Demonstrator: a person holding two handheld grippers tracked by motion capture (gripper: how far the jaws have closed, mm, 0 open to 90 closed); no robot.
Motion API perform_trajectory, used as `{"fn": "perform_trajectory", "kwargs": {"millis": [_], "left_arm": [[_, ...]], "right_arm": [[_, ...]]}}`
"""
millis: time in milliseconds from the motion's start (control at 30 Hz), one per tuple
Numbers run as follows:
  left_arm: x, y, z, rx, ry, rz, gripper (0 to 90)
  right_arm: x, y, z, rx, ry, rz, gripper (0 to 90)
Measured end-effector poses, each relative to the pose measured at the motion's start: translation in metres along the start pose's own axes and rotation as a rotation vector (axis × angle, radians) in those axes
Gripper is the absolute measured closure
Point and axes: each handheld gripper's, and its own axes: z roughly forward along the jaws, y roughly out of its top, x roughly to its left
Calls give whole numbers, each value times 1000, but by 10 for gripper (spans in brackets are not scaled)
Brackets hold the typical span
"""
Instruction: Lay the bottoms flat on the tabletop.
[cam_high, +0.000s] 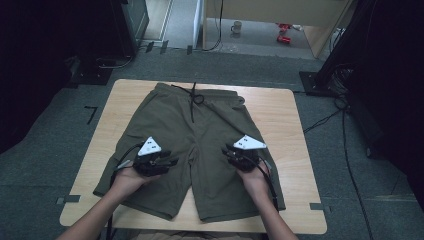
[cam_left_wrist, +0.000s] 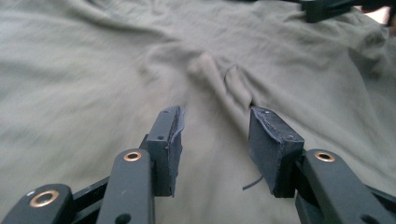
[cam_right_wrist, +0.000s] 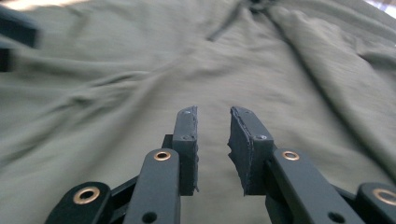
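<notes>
Overhead, both hand-held grippers hover, jaws apart, over shorts; close views add creases.

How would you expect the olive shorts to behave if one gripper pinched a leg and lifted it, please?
The shorts would probably hang limp: the fabric already lies in soft folds and wrinkles on the table. They look light, so one pinch likely lifts only that leg while the rest drags. The drawstring at the waistband lies loose and may trail or swing.
</notes>
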Motion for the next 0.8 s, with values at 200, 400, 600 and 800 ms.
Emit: {"fn": "perform_trajectory", "kwargs": {"millis": [200, 400, 600, 800], "left_arm": [[-18, 20, 32, -29, -16, 10, 528], [-41, 19, 62, 14, -45, 35, 521], [-49, 10, 74, 57, -54, 65, 522], [-48, 0, 76, 99, -32, 77, 564]], "right_arm": [[-36, 18, 20, -17, -59, 60, 748], [-81, 38, 48, -20, -120, 117, 768], [-110, 48, 82, 37, -177, 134, 802], [-124, 45, 109, 105, -200, 178, 800]]}}
